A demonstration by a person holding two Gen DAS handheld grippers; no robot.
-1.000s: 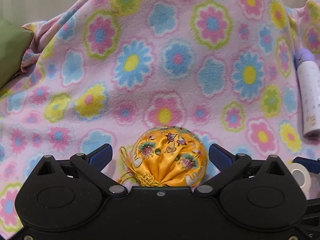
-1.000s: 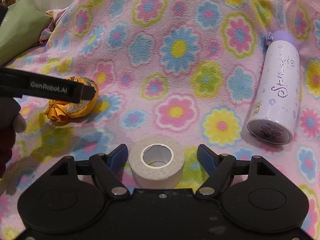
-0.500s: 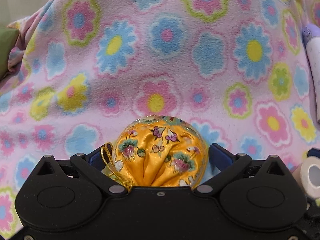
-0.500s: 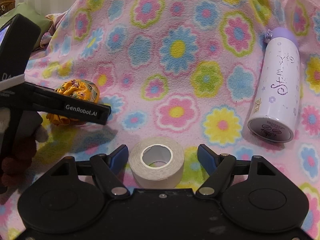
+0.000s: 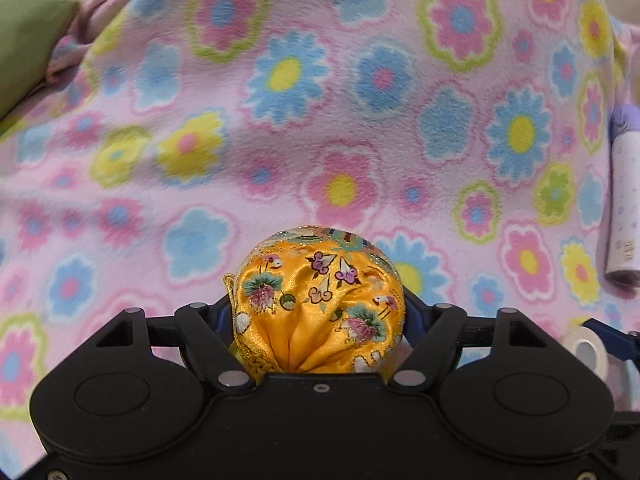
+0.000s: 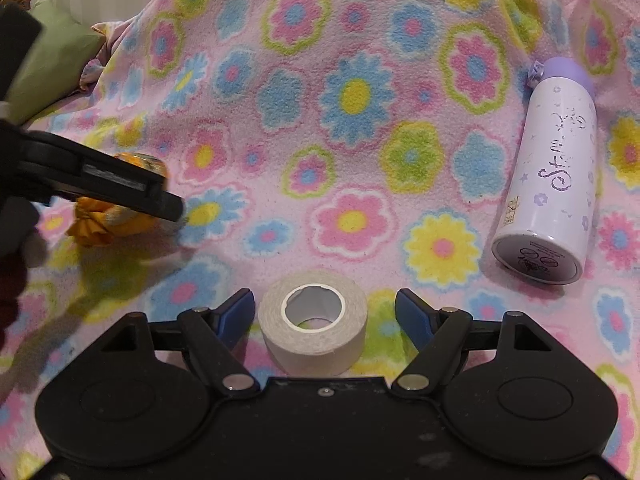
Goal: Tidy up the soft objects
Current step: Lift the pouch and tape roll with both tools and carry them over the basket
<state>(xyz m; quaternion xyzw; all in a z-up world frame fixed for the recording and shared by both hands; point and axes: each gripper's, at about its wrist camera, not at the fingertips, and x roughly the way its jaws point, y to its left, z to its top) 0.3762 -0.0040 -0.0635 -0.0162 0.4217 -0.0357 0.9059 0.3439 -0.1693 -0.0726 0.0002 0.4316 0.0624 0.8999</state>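
Between left gripper (image 5: pixel 320 312) jaws: orange pouch (image 5: pixel 318 300), jaws just closed snug on it. Right gripper (image 6: pixel 324 316) half-open, straddling tape roll (image 6: pixel 313 322), not gripping.

A soft pink blanket (image 6: pixel 360 168) with big flowers in blue, yellow, green and pink covers the whole place where the things lie. A white roll of tape (image 6: pixel 313 322) lies flat on it with its hole up. Well to the right of the tape and farther back lies a white bottle (image 6: pixel 548 184) with a purple cap, on its side. Far to the tape's left is a round yellow pouch (image 5: pixel 320 304).
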